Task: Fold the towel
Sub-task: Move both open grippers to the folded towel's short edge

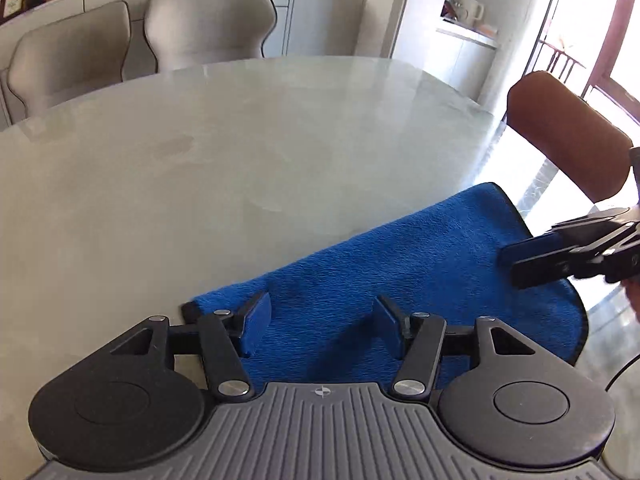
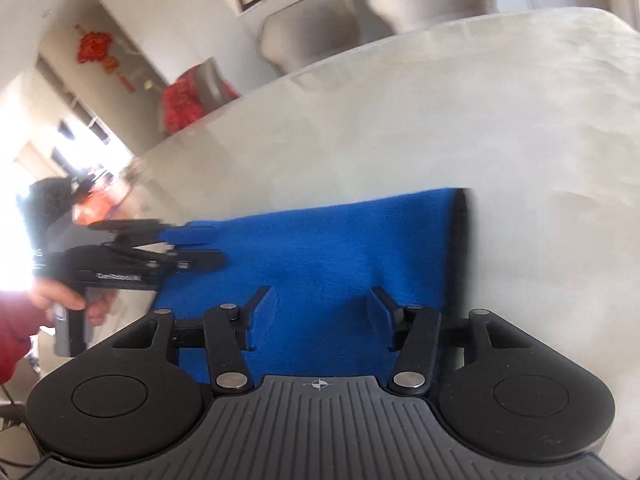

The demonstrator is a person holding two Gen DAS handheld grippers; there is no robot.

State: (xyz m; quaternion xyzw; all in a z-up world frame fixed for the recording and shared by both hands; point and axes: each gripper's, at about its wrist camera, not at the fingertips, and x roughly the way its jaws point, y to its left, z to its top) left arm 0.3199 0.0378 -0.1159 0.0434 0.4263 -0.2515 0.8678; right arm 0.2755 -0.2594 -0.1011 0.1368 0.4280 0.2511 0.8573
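blue towel (image 1: 400, 264), one, under two grippers, left (image 1: 322, 322) and right (image 2: 320, 312), fingers spread

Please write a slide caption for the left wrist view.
Open left gripper above blue fleece towel on pale round table.

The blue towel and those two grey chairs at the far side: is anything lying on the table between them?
Nothing: in the left wrist view the table is bare from the blue towel to its far edge by the grey chairs.

Blurred, unreadable lettering on left gripper (image 2: 192, 246)
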